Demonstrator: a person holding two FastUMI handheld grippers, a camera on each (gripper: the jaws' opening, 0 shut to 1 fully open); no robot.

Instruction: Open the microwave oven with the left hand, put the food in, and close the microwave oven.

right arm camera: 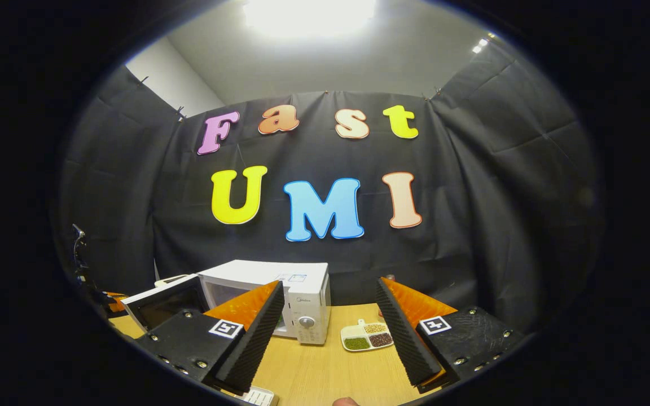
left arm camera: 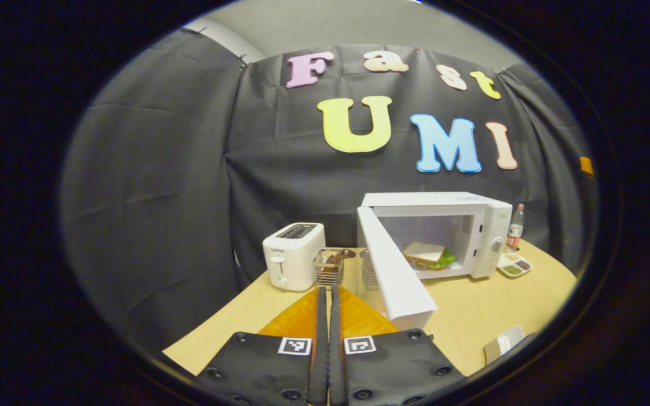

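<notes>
Left gripper view: sandwich [left arm camera: 427,255] sits inside microwave [left arm camera: 488,225]; door [left arm camera: 395,270] swung wide, just ahead-right of left gripper [left arm camera: 328,316], fingers pressed together on nothing, prob. to push it shut. Right gripper [right arm camera: 325,332] spread wide, empty, microwave ahead-left.

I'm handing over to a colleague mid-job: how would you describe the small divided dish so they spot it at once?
Start at the white microwave on the wooden table, its door swung open and a sandwich inside. On the side with its control knobs, beside a bottle, lies a low white dish. It alone is split into compartments holding green, brown and pale grains.
</notes>
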